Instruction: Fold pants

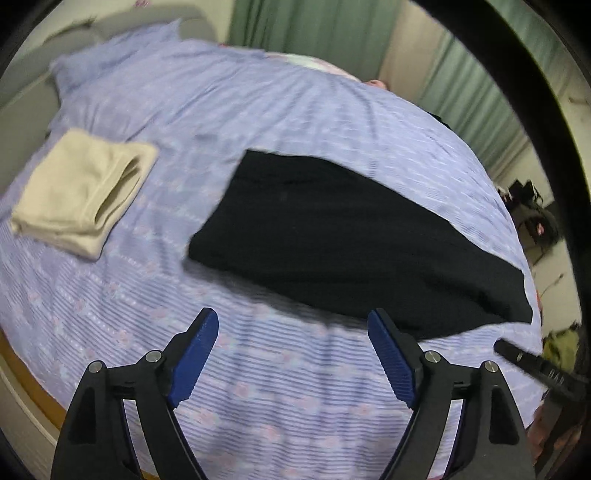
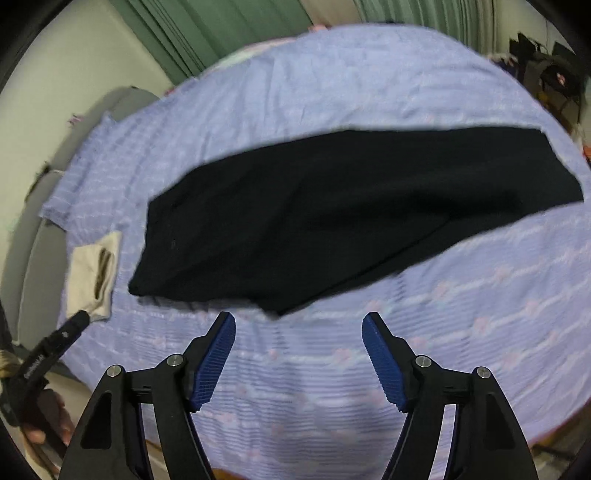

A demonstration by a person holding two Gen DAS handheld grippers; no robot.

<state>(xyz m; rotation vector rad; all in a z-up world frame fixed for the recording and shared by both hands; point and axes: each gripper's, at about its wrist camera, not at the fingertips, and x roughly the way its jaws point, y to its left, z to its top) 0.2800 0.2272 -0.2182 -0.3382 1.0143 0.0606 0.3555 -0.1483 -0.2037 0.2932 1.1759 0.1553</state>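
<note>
Green curtains (image 1: 317, 26) hang behind a bed (image 2: 461, 314) that fills both views, covered in a lilac striped sheet with small pink motifs. Across the middle of the bed lie the black pants (image 2: 332, 210), spread flat and already doubled leg over leg, so they read as one long dark strip: the wide waist end points toward the left of both views, the narrow hem end toward the right. Off the waist end, apart from the pants, sits a folded cream garment (image 1: 81, 192).

As a judgement, the pants are light, limp cloth that will sag and drag on the sheet instead of holding a shape, so one pinch will not carry them evenly. The sensible hold is two corners at once, probably at the hem end, each pinch taking every layer, so the length can be laid over toward the waist.

Left claw (image 1: 291, 354) hovers over bare sheet just short of the near edge of the pants, its blue pads spread wide with nothing between them. Right claw (image 2: 299, 358) does likewise, a little less wide, also empty.
</note>
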